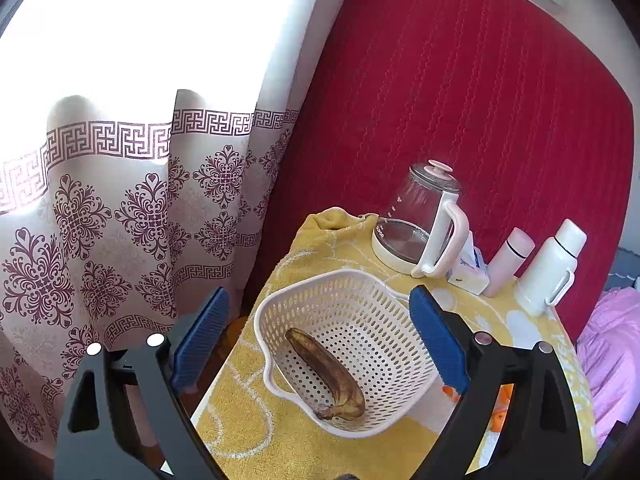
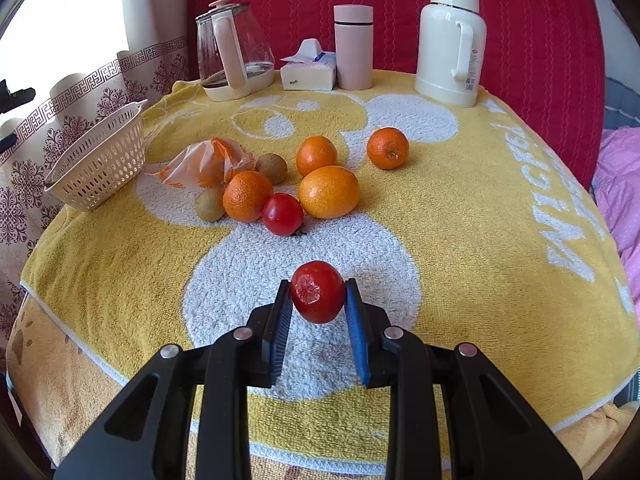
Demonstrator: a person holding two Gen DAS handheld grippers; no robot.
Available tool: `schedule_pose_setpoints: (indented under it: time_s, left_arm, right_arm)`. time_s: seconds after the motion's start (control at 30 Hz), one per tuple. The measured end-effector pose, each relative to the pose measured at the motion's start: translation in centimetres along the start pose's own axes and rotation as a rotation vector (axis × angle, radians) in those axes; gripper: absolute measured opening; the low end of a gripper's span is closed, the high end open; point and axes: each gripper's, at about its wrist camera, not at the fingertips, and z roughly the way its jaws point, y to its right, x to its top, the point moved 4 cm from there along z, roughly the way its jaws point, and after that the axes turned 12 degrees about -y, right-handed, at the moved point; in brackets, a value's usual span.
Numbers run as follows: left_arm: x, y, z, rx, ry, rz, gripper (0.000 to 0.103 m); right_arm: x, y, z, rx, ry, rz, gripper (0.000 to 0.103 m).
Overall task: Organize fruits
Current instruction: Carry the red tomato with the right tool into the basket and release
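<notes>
Right hand-held gripper [image 2: 318,300] (tomato [image 2: 318,292] clamped)

Red tomato [image 2: 318,292] pinched off towel; browned banana [image 1: 326,374] flat in white basket [image 1: 280,312]; oranges [image 2: 328,191], kiwis [image 2: 272,168], tomato loose nearby.

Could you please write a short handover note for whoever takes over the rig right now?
Right gripper: shut on a red tomato, held above the yellow towel.
Left gripper: open and empty, poised over the white basket.
Done: one brown-spotted banana lies in the basket.
Left on the towel: a second tomato, four oranges, nearest, two brownish kiwis, one at, and an orange plastic bag.
Next, probably: carry the held tomato to the basket at the towel's left edge, then fetch the rest.
</notes>
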Motion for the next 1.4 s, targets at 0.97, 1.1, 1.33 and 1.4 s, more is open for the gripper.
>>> schedule_pose_setpoints:
  time_s: [0.97, 1.1, 1.33, 1.4]
  left_arm:
    - [1.1, -2.2, -0.9, 0.059, 0.053, -0.04, 0.093]
    - [1.3, -2.6, -0.9, 0.06, 0.052, -0.052, 0.093]
    - [1.6, -3.3, -1.0, 0.074, 0.066, -0.072, 0.098]
    - [1.6, -3.5, -1.1, 0.078, 0.07, -0.08, 0.098]
  right_arm:
    - [12.2, -22.1, -1.0, 0.075, 0.13, -0.309, 0.027]
    - [13.0, -24.2, 0.3, 0.077, 0.116, -0.321, 0.027]
    - [13.0, -25.4, 1.5, 0.047, 0.136, -0.315, 0.061]
    - [12.8, -25.2, 1.6, 0.025, 0.146, -0.318, 0.063]
